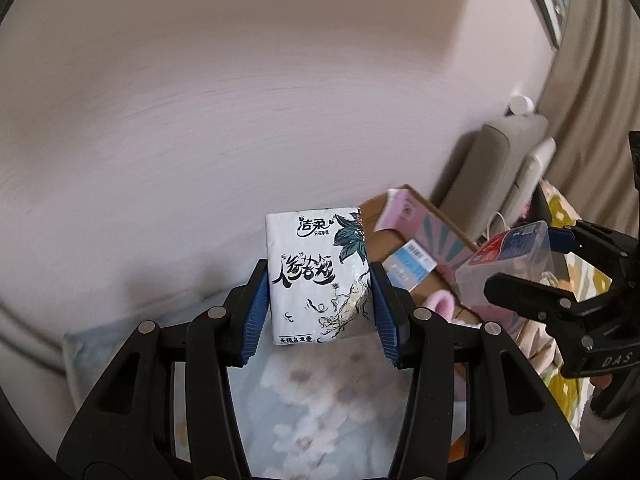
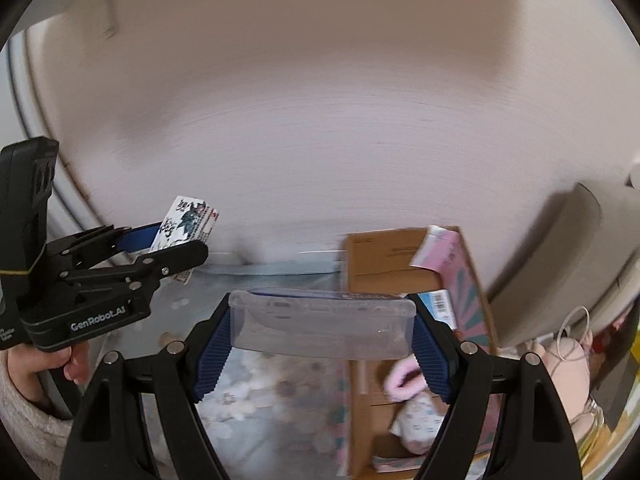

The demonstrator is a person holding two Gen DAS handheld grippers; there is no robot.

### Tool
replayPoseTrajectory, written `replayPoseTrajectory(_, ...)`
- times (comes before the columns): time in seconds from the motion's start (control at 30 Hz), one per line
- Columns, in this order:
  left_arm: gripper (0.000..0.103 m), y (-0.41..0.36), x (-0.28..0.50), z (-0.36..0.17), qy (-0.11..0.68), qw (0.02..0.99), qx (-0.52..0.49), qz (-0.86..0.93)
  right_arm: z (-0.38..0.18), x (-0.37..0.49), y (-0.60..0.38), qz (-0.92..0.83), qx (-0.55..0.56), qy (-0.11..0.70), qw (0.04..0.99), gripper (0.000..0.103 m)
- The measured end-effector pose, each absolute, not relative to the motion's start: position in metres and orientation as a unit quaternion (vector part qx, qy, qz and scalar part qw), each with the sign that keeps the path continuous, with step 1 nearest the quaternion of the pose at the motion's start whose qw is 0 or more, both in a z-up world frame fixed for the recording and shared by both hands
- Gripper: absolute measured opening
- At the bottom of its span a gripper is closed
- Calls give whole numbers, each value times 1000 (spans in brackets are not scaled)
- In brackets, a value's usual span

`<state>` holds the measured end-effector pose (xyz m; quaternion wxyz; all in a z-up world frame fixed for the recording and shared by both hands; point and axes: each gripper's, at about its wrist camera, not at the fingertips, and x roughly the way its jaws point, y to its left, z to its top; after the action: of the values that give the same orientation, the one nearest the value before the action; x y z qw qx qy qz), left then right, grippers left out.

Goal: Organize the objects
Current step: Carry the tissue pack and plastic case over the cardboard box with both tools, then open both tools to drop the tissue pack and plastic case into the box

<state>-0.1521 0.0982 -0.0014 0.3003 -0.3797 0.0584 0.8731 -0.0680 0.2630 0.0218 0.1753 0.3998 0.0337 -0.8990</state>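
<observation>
Both loads hang above the cardboard box (image 2: 400,256), its rim uncrossed.

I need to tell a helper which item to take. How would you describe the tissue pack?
Left of the open cardboard box, the left gripper holds the tissue pack upright. It is white, with black brush lettering and a ginseng drawing, unlike the clear plastic box in the right gripper.

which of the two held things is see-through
The clear plastic lidded box, clamped in the right tongs. The other, held by the left tongs, is an opaque white tissue pack printed with black calligraphy and a ginseng root.
</observation>
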Motion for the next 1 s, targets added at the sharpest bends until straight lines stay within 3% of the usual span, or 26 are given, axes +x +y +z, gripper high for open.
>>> replayPoseTrajectory(0.33,44,203,-184,-16,101,376,-394,832,-2,-93,335,-897,426,-23,116,77)
replayPoseTrajectory(0.57,44,266,-197,-59,143,405,-425,797,-36,-102,376,-885,456,-49,75,77)
replayPoseTrajectory(1.0,46,306,-216,-101,172,390,-456,781,-68,-111,377,-867,489,-55,76,78)
